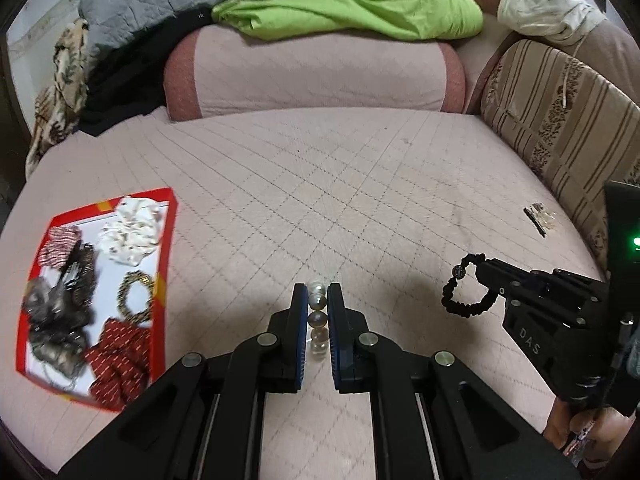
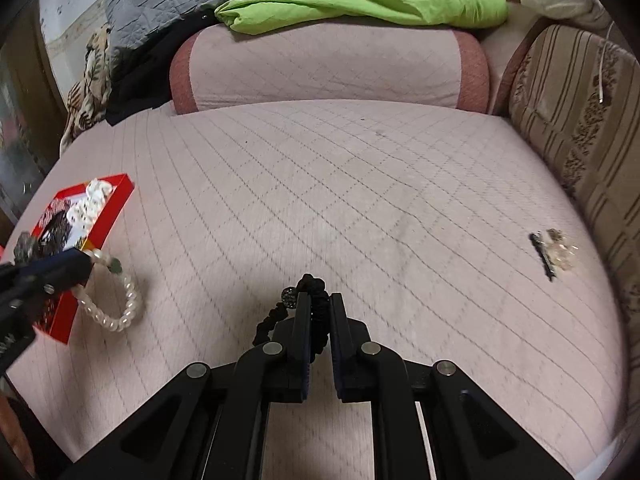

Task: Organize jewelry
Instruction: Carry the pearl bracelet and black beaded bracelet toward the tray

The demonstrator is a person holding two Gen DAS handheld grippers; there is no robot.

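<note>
My left gripper (image 1: pixel 318 294) is shut on a pearl bracelet (image 1: pixel 318 312), its white beads stacked between the blue pads. In the right wrist view that pearl bracelet (image 2: pixel 116 312) hangs as a loop from the left gripper (image 2: pixel 86 266), above the bed beside the box. My right gripper (image 2: pixel 320 300) is shut on a black braided bracelet (image 2: pixel 280 314) with a sparkly bead. The left wrist view shows the black bracelet (image 1: pixel 466 288) dangling from the right gripper (image 1: pixel 482 264). A red box (image 1: pixel 166 232) at the left holds scrunchies and several pieces of jewelry.
A small hair clip with clear stones (image 2: pixel 554 254) lies on the pink quilted bed (image 2: pixel 340 200) at the right, near a striped cushion (image 2: pixel 580 128). A pink bolster (image 1: pixel 312 72), green bedding (image 1: pixel 352 4) and dark clothes lie at the back. A hand (image 1: pixel 592 428) holds the right gripper.
</note>
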